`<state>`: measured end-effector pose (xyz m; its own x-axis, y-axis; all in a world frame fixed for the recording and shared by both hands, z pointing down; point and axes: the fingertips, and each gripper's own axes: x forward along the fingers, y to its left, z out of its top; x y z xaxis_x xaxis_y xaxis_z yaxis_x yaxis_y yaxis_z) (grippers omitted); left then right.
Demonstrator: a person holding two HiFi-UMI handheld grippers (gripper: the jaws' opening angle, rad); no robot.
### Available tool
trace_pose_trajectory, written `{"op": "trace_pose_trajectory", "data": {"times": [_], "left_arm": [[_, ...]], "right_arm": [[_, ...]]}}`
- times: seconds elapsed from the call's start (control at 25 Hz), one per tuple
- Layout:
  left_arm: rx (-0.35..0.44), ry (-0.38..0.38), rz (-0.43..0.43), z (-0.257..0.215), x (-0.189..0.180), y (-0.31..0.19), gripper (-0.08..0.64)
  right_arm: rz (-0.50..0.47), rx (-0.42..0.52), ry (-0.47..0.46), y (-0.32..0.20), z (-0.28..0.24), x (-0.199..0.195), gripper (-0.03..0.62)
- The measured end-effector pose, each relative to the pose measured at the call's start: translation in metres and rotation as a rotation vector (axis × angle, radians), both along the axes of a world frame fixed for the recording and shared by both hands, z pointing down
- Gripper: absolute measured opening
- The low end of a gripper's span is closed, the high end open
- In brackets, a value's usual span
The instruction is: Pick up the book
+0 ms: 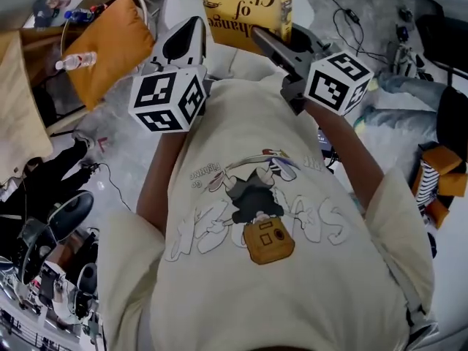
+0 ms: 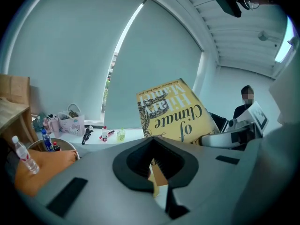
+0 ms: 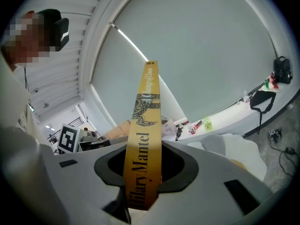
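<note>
A yellow hardback book (image 1: 245, 6) with black lettering on its cover is held up in front of my chest, at the top of the head view. My right gripper (image 1: 276, 44) grips it from the right. In the right gripper view the spine (image 3: 143, 144) runs straight up between the jaws, and my right gripper (image 3: 143, 177) is shut on it. My left gripper (image 1: 191, 34) meets the book's left edge. In the left gripper view the cover (image 2: 180, 116) rises beyond the jaws, and the book's lower corner sits pinched in my left gripper (image 2: 157, 165).
An orange cushion (image 1: 110, 42) with a water bottle (image 1: 75, 61) on it lies at the left. Shoes (image 1: 69, 214) and cables cover the floor at the lower left. A windowsill with small bottles (image 2: 105, 134) runs behind. A person (image 2: 246, 104) sits at the far right.
</note>
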<state>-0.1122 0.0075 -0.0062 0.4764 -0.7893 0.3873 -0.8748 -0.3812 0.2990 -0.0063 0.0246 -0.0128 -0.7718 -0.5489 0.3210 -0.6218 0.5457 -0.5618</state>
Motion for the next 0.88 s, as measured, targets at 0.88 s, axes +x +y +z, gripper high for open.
{"op": "trace_pose_trajectory", "data": {"times": [0.88], "left_arm": [[0.060, 0.008, 0.038, -0.010, 0.031, 0.027, 0.006]], "right_arm": [[0.146, 0.149, -0.008, 0.025, -0.027, 0.042, 0.148]]}}
